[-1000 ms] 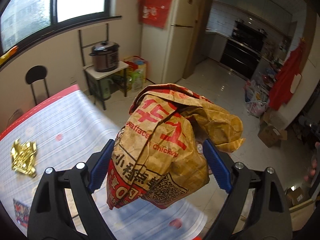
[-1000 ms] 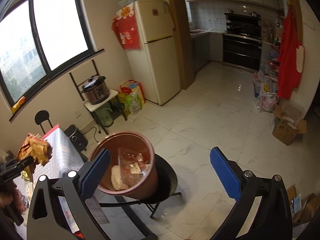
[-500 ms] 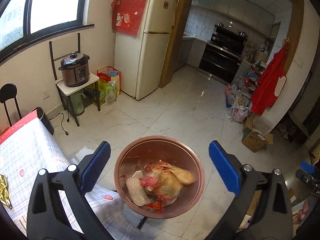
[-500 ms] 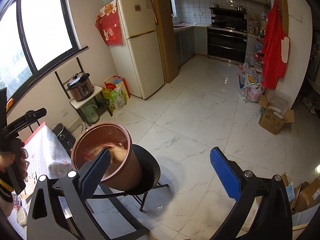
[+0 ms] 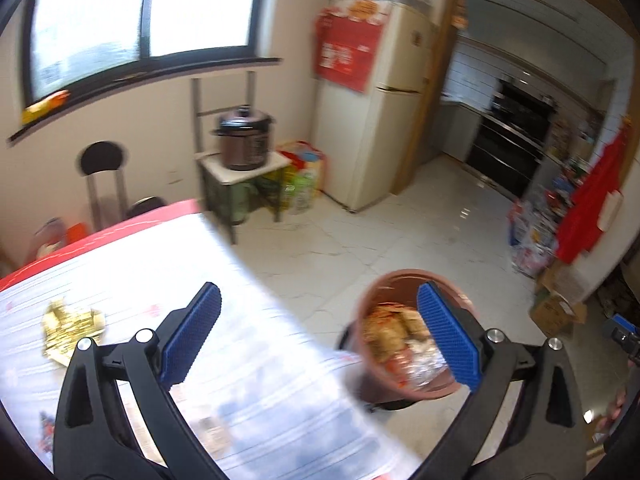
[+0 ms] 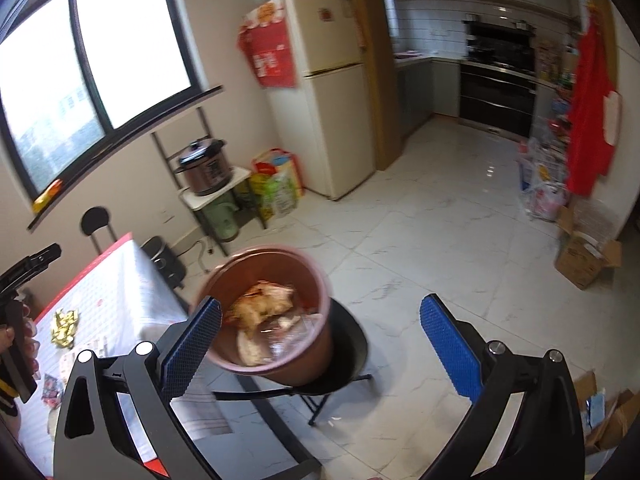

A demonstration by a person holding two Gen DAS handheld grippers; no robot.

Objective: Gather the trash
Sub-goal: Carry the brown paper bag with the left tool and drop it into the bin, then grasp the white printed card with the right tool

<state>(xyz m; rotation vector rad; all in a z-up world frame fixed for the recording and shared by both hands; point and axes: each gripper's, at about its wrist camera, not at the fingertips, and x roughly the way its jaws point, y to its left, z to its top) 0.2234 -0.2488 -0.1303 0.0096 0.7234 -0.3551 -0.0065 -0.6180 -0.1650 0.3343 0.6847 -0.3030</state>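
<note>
The crumpled paper food bag point(image 6: 262, 304) lies inside the brown bin point(image 6: 276, 364), on top of clear plastic wrapping and other scraps, so that part of the collecting looks done; from the left wrist view the same bin point(image 5: 370, 292) shows the bag point(image 5: 394, 320) and some crinkled film packed low inside it. The bin sits on a black round stool point(image 6: 352, 356) just beside the table's near corner. On the table point(image 5: 248, 380), covered with a pale checked cloth edged in red, a gold foil wrapper point(image 5: 70, 326) lies by itself toward the far side, and the right wrist view shows it too point(image 6: 64, 326), with what seem to be a few more small packets and scraps nearer the table's near edge, too blurred to name. These look like what is left to pick up. The left gripper point(image 5: 318, 334) is over the table with its jaws spread wide and nothing between them; it points across the cloth, with the foil off to its left and the bin off to its right. The right gripper point(image 6: 320, 346) hangs near the bin, jaws equally wide apart and empty. My reading is that the task is partway through: at least one large piece is binned, the foil wrapper and the smaller bits on the cloth still wait, and the left gripper seems best placed to take the foil next. Further out stand the fridge point(image 6: 324, 92), a rice cooker point(image 6: 202, 168) on a small stand, and cardboard boxes on the tiled floor.
</note>
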